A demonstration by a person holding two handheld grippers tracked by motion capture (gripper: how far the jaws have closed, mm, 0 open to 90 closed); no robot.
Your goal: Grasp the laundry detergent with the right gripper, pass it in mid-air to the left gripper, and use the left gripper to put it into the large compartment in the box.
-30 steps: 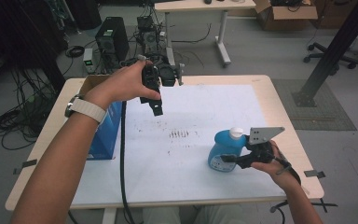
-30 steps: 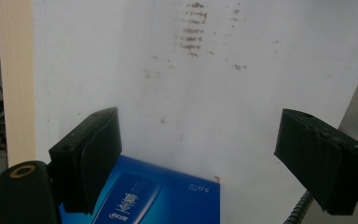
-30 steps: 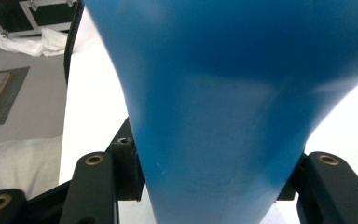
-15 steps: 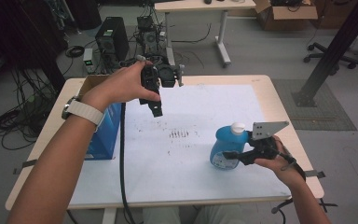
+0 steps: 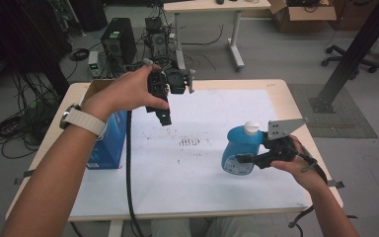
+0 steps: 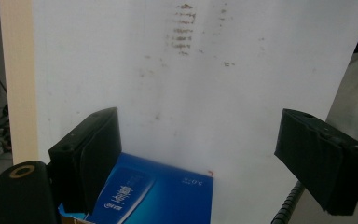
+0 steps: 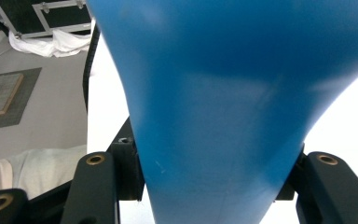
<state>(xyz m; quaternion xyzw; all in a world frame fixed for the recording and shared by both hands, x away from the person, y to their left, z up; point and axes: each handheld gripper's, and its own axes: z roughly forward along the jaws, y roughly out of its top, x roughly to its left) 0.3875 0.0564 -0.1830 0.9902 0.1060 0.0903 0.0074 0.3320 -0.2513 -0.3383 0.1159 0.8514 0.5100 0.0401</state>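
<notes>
Leftmost on the table (image 5: 296,106), a blue box (image 5: 109,143) stands near the table's left edge, on the margin of the white sheet (image 5: 212,123). Above and just to its right the left gripper (image 5: 163,117) hangs in the air, jaws wide apart with nothing between them; in the left gripper view the box top (image 6: 165,193) lies below the jaws, toward the left one, so this gripper looks down past the box onto the stained sheet.

Further right, well apart from that gripper, the blue bottle (image 5: 241,151) stands upright with its white cap (image 5: 251,128) on top, long axis vertical. The right gripper (image 5: 249,160) comes at it from the right, level with its lower body, and both jaws press on the bottle's flanks, as the right gripper view shows (image 7: 242,107).

So the bottle sits in the right hand's grasp, and the box lies across the sheet to its left; any carry toward the box would run leftward, with the open left gripper much nearer the box.
</notes>
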